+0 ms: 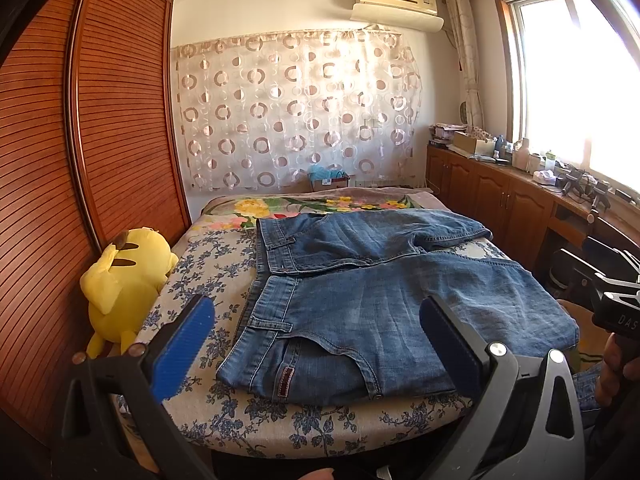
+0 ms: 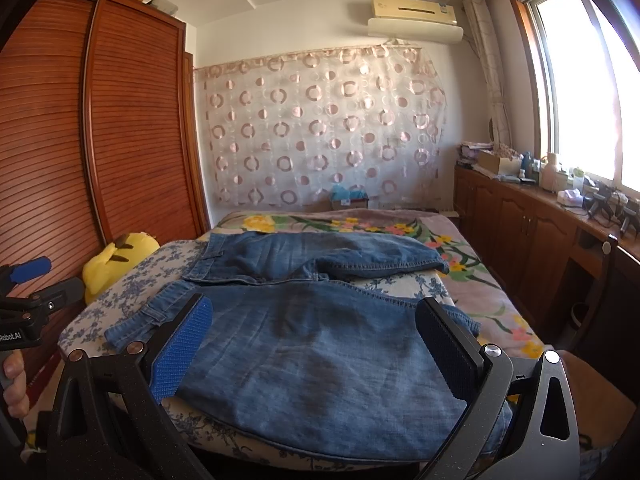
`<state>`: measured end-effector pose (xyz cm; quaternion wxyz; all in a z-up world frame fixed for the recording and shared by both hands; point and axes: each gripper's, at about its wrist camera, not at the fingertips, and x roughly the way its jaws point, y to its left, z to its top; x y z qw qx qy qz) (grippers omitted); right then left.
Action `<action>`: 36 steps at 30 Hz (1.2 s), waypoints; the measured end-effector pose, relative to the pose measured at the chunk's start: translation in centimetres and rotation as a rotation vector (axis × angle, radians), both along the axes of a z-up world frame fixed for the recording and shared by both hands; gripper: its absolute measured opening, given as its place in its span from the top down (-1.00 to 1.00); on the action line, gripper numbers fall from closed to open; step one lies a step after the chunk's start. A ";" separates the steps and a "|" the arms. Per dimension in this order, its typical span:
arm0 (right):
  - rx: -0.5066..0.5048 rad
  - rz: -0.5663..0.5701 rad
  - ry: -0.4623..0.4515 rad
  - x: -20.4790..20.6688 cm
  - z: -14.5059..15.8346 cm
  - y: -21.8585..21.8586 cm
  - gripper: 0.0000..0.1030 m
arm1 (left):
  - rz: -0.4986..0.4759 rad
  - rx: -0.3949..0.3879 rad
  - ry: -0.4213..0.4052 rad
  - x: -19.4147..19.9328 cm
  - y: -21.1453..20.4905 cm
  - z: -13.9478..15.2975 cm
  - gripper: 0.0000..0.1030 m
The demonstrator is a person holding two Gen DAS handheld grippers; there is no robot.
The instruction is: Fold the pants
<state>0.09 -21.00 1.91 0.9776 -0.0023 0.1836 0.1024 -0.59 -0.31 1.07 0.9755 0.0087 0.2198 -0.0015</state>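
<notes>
Blue jeans (image 1: 380,300) lie spread flat on the bed (image 1: 320,428), waistband to the left and both legs running right. The far leg (image 1: 360,236) stays on the bed, while the near leg's end droops over the right edge. My left gripper (image 1: 316,340) hovers open over the hip and pocket area, nothing between its fingers. In the right wrist view the jeans (image 2: 320,340) fill the foreground, and my right gripper (image 2: 316,344) stands open above the near leg, also holding nothing. Each gripper shows at the edge of the other's view: the right gripper (image 1: 616,304) and the left gripper (image 2: 28,292).
A yellow plush toy (image 1: 124,280) sits at the bed's left edge against a slatted wooden wardrobe (image 1: 80,140). Wooden cabinets (image 1: 500,192) with cluttered tops run along the right under the window. A brown seat (image 2: 592,380) stands near the bed's right corner.
</notes>
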 end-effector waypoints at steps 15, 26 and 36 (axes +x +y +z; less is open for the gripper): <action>0.001 -0.001 0.000 0.0 0.0 0.0 -1.00 | 0.000 0.001 -0.003 -0.2 0.1 0.2 -1.00; 0.003 0.000 0.001 -0.1 0.0 0.0 -1.00 | 0.001 0.002 -0.003 0.0 0.0 0.0 -1.00; 0.002 -0.001 0.002 -0.1 -0.1 0.0 -1.00 | 0.002 0.005 -0.004 0.0 0.0 0.0 -1.00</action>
